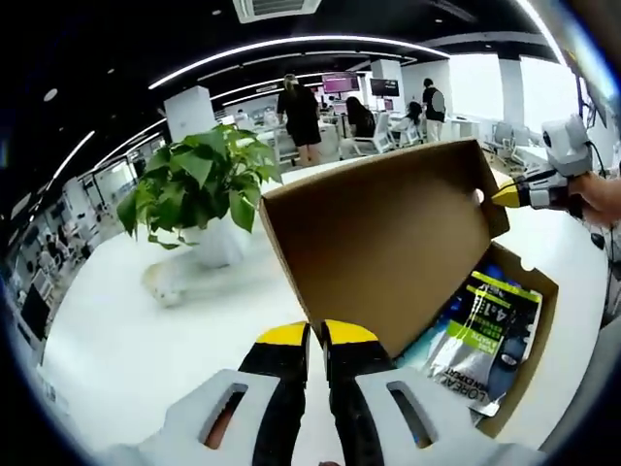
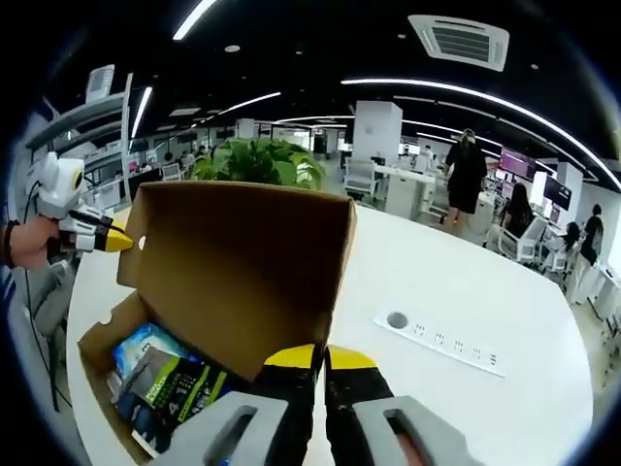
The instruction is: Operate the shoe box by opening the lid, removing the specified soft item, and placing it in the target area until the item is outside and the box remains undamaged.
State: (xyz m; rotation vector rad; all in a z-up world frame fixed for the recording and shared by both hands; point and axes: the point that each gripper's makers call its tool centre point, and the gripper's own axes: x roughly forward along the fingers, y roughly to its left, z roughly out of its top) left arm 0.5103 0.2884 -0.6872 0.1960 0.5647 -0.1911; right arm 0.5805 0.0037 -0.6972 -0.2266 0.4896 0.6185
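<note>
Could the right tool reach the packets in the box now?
Probably, yes: the lid stands up and the packets lie uncovered in the box. But the right tool seems to pinch the lid, so it must let go first; the left tool grips another corner.

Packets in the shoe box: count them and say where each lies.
2 at least. A black-and-green packet lies on top in the open shoe box; a blue packet sits partly under it, toward the lid. The lid and walls may hide more.
</note>
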